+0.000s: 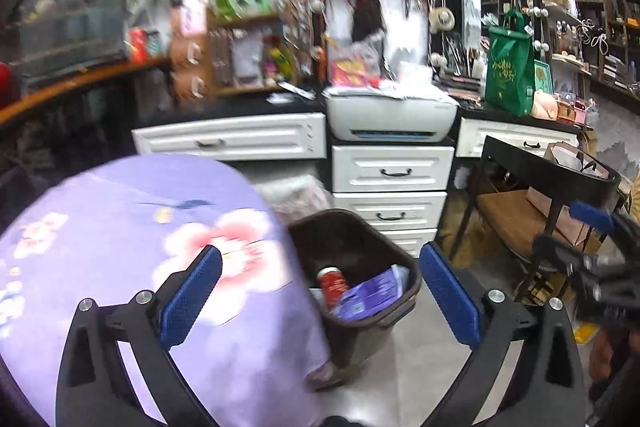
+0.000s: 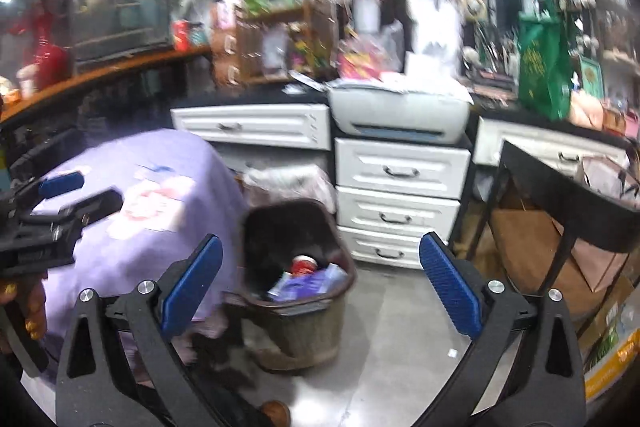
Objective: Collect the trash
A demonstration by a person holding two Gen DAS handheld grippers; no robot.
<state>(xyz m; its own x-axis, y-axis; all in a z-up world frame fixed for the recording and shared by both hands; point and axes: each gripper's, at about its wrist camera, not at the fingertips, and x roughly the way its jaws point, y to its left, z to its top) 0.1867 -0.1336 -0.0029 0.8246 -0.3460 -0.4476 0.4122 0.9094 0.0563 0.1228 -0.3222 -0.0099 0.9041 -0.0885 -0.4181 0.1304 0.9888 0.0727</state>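
The left gripper [image 1: 320, 301] has its blue-padded fingers [image 1: 192, 301] spread wide with nothing between them; through the gap shows the brown trash bin [image 1: 394, 311], standing on the grey floor [image 1: 400, 379] just beside the round surface draped in a lilac floral cloth [image 1: 120, 247]. The left finger hangs over the cloth, the right one over the floor past the bin's rim. Inside the bin lie a red can [image 1: 333, 283] and a purple wrapper [image 1: 376, 291], touching each other.

The right gripper [image 2: 320, 297] is likewise wide open and holds nothing, its fingers [image 2: 450, 285] framing the same bin [image 2: 304, 323] from a little farther off, with the can [image 2: 303, 264] and wrapper [image 2: 308, 285] visible in it. At the left edge of this view the left gripper hovers above the cloth [image 2: 160, 227].

Behind the bin stands a white drawer unit [image 1: 390, 195] with dark handles, a grey printer [image 1: 392, 117] on top. To the right is a black side table [image 1: 548, 179], and a green tote bag [image 1: 510, 71] sits on the dark counter beyond. Both views are motion-blurred, so finer details cannot be told.
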